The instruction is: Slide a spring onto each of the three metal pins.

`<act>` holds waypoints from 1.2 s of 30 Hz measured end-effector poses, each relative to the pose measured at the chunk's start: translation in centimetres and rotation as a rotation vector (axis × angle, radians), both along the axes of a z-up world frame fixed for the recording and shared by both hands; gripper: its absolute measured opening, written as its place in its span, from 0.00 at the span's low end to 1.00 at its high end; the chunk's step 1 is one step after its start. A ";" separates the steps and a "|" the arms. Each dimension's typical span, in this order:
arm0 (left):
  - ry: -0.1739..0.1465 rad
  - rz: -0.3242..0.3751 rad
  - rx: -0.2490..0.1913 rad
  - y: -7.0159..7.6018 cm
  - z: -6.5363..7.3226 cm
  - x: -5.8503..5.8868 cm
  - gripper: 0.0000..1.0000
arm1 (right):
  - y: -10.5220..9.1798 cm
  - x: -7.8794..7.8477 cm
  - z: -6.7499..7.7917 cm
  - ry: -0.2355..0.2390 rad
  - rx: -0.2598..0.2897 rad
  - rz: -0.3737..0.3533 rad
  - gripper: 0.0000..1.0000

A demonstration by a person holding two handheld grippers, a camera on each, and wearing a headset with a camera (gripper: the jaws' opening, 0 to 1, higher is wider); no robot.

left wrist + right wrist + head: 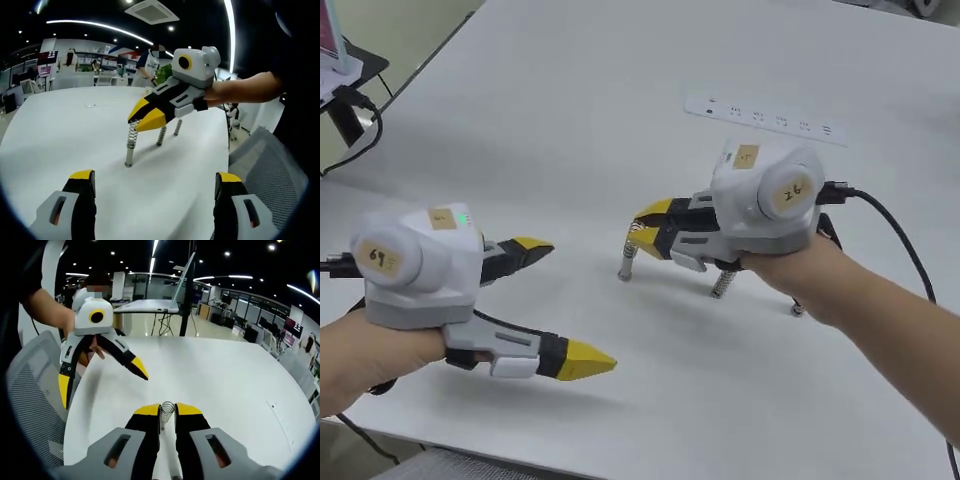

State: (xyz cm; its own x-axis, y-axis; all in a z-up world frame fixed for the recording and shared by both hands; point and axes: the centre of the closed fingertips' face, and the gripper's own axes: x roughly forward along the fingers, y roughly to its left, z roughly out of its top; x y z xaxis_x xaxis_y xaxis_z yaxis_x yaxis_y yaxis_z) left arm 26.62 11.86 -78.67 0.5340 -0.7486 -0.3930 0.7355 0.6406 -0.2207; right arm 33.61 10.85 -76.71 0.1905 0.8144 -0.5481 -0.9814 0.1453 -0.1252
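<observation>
1. Two grippers are in my hands over the white table (570, 120). Furthest left is my left gripper (563, 302). Its two yellow-tipped jaws are spread wide apart with nothing between them, and it hovers just above the tabletop.
2. Three metal pins stand upright in one row ahead of my left gripper's open jaws, well apart from them. The near pin (129, 159) shows bare metal from the table up to about its middle.
3. Three springs, one on each pin. The near spring (132, 132) sits on the upper part of the near pin. In the left gripper view, the middle spring (161, 136) and the far spring (178, 127) stand just behind it. They cover their pins so fully that I cannot pick out bare metal there.
4. One gripper is on the work: my right gripper (167, 411) reaches over the row from the right. Its two jaws are drawn nearly together and clamped on the top of the near spring, whose end coil shows between the yellow tips. The middle and far springs stand under this gripper's body, not between its jaws.
5. One black cable (890, 225) runs from the back of my right gripper off to the right. One white power strip (765, 115) lies flat on the table beyond that gripper, well apart from the pins.
</observation>
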 end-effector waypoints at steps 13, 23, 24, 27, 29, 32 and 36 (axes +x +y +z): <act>0.008 0.010 -0.001 0.2 -0.4 -0.2 0.96 | 0.5 -0.1 -3.3 0.024 -0.079 0.011 0.08; 0.005 0.018 -0.011 0.1 -0.2 0.0 0.95 | 0.4 -0.4 -4.5 0.054 -0.091 -0.001 0.08; 0.005 0.017 -0.011 0.0 -0.2 0.1 0.95 | 0.4 -0.4 -4.5 0.055 -0.091 -0.001 0.08; 0.005 0.014 -0.010 -0.2 -0.2 0.1 0.95 | 0.3 -0.4 -4.5 0.067 -0.093 -0.008 0.09; 0.004 0.012 -0.011 -0.3 -0.1 0.1 0.95 | 0.2 -0.4 -4.5 0.082 -0.097 -0.016 0.09; 0.001 0.012 -0.010 -0.5 0.1 0.2 0.95 | 0.0 -0.5 -4.4 0.090 -0.095 -0.016 0.10; -0.002 0.013 -0.006 -0.7 0.4 0.3 0.95 | -0.5 -0.4 -3.6 0.086 -0.076 -0.033 0.15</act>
